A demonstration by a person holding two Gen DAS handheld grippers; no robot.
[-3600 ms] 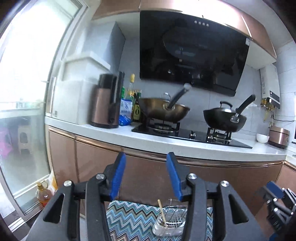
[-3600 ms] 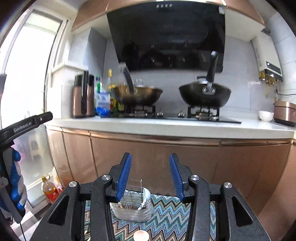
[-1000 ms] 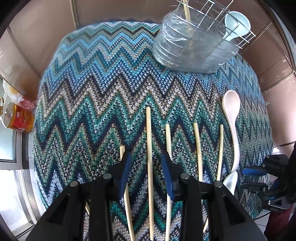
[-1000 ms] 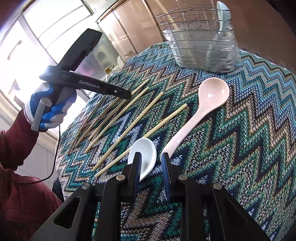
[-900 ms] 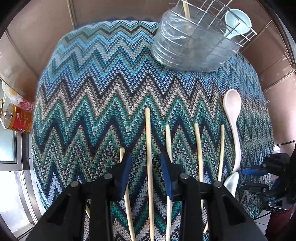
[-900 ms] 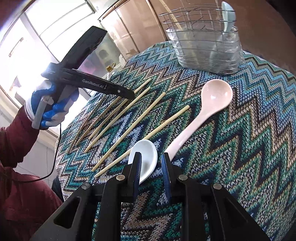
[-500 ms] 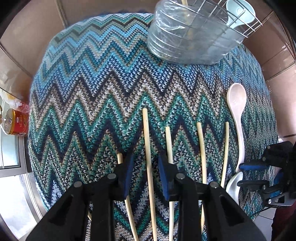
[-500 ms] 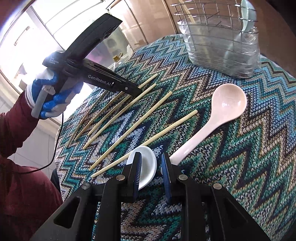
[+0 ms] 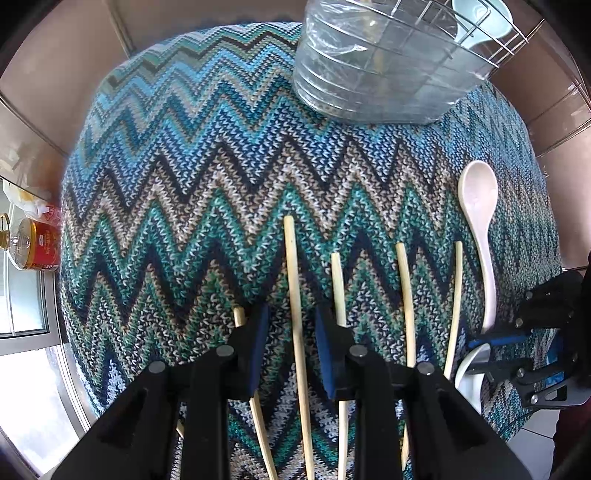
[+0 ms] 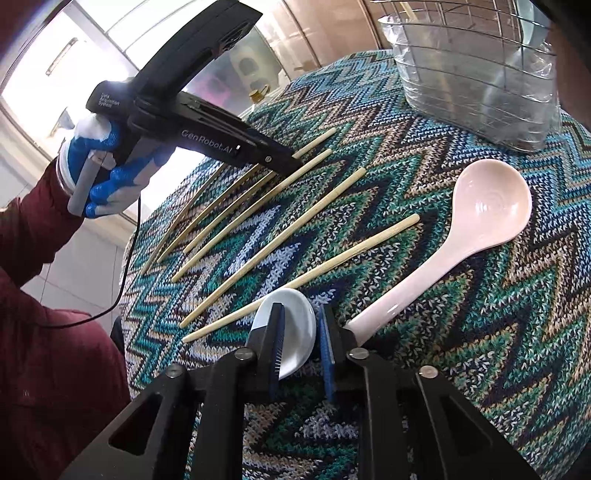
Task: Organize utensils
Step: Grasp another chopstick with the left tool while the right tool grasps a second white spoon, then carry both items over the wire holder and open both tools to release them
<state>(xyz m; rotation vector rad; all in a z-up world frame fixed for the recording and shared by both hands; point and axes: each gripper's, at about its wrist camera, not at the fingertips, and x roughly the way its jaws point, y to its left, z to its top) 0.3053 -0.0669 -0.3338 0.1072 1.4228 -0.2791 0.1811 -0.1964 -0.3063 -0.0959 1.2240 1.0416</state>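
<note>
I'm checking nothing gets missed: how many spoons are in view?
3: a pink spoon lying on the cloth, a white spoon beside its handle end, and a pale blue spoon standing in the wire basket. More may be hidden inside the basket.

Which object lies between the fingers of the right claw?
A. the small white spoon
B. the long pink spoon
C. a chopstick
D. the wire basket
A: in the right wrist view the right claw straddles the small white spoon, while the pink spoon lies beside it.
</note>
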